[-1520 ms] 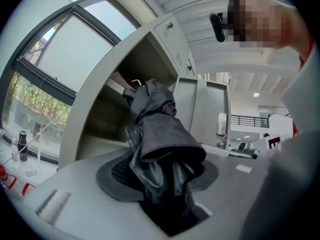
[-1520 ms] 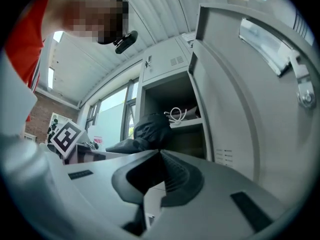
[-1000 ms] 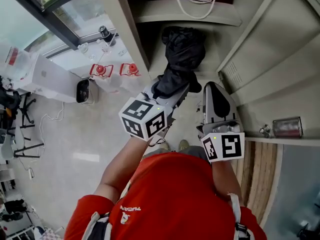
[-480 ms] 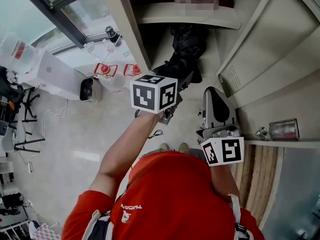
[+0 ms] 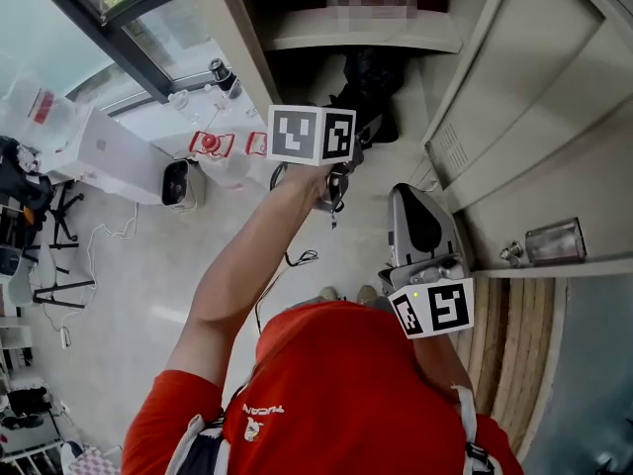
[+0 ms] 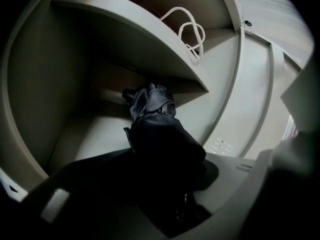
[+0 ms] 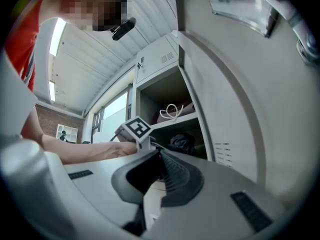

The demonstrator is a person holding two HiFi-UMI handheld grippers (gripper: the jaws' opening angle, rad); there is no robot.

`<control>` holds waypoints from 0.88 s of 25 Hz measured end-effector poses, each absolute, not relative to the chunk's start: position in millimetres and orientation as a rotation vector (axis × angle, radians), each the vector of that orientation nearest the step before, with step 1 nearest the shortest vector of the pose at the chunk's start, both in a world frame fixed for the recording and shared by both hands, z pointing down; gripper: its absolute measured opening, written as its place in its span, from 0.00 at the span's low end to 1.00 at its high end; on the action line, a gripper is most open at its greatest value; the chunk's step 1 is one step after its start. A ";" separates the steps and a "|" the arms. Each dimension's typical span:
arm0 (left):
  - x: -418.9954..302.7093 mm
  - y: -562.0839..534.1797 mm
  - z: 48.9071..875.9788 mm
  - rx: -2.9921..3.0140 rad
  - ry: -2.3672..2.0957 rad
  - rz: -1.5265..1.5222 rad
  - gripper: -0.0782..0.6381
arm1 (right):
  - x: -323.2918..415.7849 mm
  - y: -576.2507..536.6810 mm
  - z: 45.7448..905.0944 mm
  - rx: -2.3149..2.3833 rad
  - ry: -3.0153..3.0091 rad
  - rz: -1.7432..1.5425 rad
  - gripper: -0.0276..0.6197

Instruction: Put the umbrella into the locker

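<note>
A tall beige metal locker (image 5: 247, 57) stands open above a glossy pale floor (image 5: 148, 265), its door (image 5: 524, 117) swung out to the right. A coiled white cord (image 6: 192, 31) rests on the locker's inner shelf (image 5: 356, 40). The folded black fabric umbrella (image 5: 371, 87) lies in the compartment under that shelf, its bunched end deep inside. The left gripper (image 5: 354, 144) reaches into the opening and pinches the umbrella's near end between its jaws. The right gripper (image 5: 413, 206) hangs outside by the door, jaws pressed together on nothing.
</note>
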State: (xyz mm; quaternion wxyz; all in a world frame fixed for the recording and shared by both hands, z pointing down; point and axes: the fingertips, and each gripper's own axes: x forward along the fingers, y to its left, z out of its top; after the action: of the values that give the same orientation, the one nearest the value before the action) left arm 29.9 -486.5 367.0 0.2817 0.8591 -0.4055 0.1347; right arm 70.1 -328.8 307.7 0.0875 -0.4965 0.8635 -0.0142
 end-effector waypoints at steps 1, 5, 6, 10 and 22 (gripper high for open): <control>30.6 -490.4 367.4 2.300 -1.095 0.375 0.40 | 70.3 -327.7 307.9 -1.477 2.572 -0.043 0.05; 33.1 -506.2 366.2 2.319 -1.151 0.454 0.40 | 70.8 -323.1 307.5 -1.472 2.572 -0.043 0.05; 34.0 -509.6 365.8 2.325 -1.162 0.476 0.40 | 70.6 -321.8 307.0 -1.470 2.573 -0.042 0.05; 37.5 -522.7 369.6 2.331 -1.203 0.574 0.40 | 70.6 -316.8 306.6 -1.463 2.582 -0.039 0.05; 34.9 -552.0 387.7 2.263 -1.255 0.720 0.40 | 77.4 -308.1 308.5 -1.470 2.592 -0.045 0.05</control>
State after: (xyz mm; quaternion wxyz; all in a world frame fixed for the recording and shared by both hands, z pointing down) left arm 34.9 -552.0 387.7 0.2256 0.8208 -0.4552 0.2611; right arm 77.4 -308.1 308.5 0.0805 -0.4915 0.8670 -0.0149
